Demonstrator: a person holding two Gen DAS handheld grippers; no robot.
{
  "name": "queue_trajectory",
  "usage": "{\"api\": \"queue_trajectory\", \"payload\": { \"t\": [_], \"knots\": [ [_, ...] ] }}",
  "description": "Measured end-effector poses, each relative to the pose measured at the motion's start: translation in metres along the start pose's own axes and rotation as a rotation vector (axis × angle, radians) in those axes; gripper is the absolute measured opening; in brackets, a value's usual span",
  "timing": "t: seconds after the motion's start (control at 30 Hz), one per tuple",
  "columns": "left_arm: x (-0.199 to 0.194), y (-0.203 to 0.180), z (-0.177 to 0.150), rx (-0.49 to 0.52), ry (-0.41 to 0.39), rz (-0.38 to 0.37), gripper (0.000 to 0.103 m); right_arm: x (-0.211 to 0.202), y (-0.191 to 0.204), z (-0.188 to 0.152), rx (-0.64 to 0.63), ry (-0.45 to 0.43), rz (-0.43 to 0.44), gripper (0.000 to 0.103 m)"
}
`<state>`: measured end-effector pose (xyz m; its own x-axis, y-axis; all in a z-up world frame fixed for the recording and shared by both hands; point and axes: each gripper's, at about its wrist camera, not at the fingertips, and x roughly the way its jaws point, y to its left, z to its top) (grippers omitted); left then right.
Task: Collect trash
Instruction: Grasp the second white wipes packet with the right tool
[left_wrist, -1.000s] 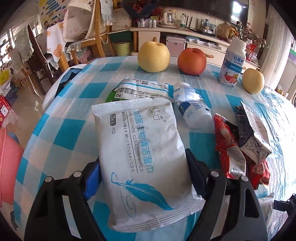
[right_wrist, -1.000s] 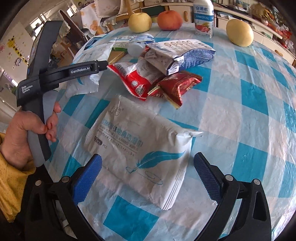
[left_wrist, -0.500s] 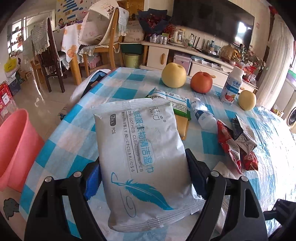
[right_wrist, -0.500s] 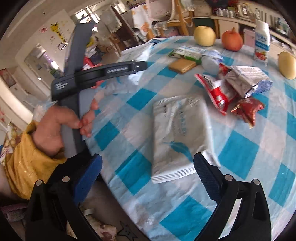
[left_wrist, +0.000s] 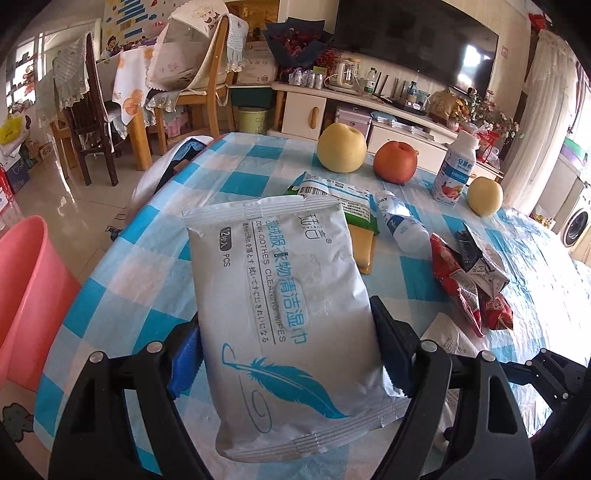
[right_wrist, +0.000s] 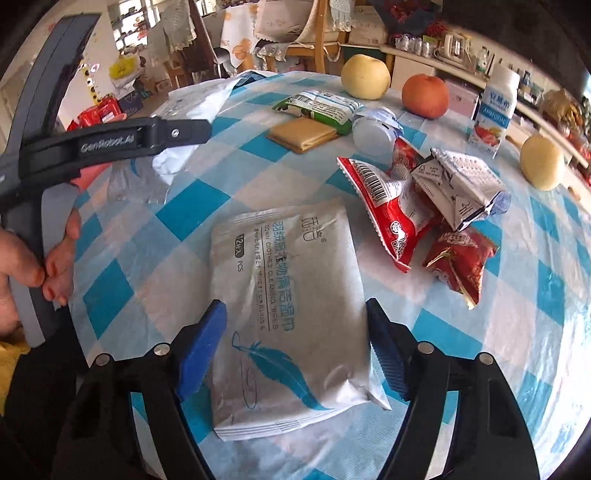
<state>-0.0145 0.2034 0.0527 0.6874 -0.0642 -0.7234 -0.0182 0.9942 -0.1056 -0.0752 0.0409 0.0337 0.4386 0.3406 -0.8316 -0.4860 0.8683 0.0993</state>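
Between your left gripper's (left_wrist: 286, 354) blue-padded fingers (left_wrist: 184, 360) sits a white wet-wipes pack (left_wrist: 284, 295) with a blue feather print, pinched at both long edges and held above the blue-and-white checked tablecloth (left_wrist: 155, 299). Beyond it on the table lie a green-and-white wrapper (left_wrist: 354, 206) over a tan flat packet (left_wrist: 362, 247), a small plastic bottle (left_wrist: 404, 225) on its side, and a heap of red snack wrappers (left_wrist: 461, 291) with a crumpled dark-and-white bag (left_wrist: 480, 258) on top. Farther back stand a yellow pear (left_wrist: 341, 147), a red apple (left_wrist: 395, 162), an upright yogurt drink bottle (left_wrist: 456, 168) and a second yellow pear (left_wrist: 484, 195). A pink plastic bin (left_wrist: 29, 291) is on the floor at the left edge. From your right wrist, a second wet-wipes pack (right_wrist: 288, 317) of the same kind lies flat on the cloth, and your right gripper (right_wrist: 295, 347) has its fingers on either side of its near half; the left pad stands a little apart from the pack, while the right pad seems to meet its edge, so it is spread rather than clamped. To the left, your hand (right_wrist: 40, 258) grips the handle of the other tool. The red wrappers (right_wrist: 399, 206) and crumpled bag (right_wrist: 461, 188) lie just beyond the pack to the right.
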Motion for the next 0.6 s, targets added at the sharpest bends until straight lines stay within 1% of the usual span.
{"api": "queue_trajectory", "payload": {
  "t": [0.1, 0.17, 0.23, 0.3, 0.37, 0.47, 0.53, 0.6],
  "knots": [
    [0.0, 0.003, -0.001, -0.008, 0.004, -0.016, 0.081, 0.004, 0.003, 0.001, -0.004, 0.002, -0.001, 0.077],
    [0.0, 0.006, -0.001, -0.012, 0.005, -0.027, 0.081, 0.007, 0.005, 0.002, -0.006, 0.001, 0.002, 0.081],
    [0.0, 0.008, 0.0, -0.015, 0.004, -0.033, 0.081, 0.009, 0.008, 0.002, -0.02, 0.003, 0.005, 0.088],
    [-0.001, 0.01, 0.0, -0.023, 0.005, -0.04, 0.081, 0.011, 0.014, 0.0, -0.057, 0.005, -0.018, 0.09],
    [-0.002, 0.013, 0.001, -0.029, 0.005, -0.042, 0.081, 0.013, 0.02, -0.002, -0.101, 0.001, -0.055, 0.089],
    [-0.005, 0.019, 0.001, -0.052, -0.002, -0.055, 0.081, 0.013, 0.018, -0.003, -0.089, -0.009, -0.052, 0.088],
    [-0.008, 0.021, 0.001, -0.06, -0.008, -0.06, 0.081, 0.013, 0.017, -0.003, -0.077, -0.022, -0.06, 0.08],
    [-0.01, 0.024, 0.002, -0.067, -0.014, -0.068, 0.081, 0.011, 0.014, -0.002, -0.063, -0.028, -0.065, 0.076]
  ]
}}
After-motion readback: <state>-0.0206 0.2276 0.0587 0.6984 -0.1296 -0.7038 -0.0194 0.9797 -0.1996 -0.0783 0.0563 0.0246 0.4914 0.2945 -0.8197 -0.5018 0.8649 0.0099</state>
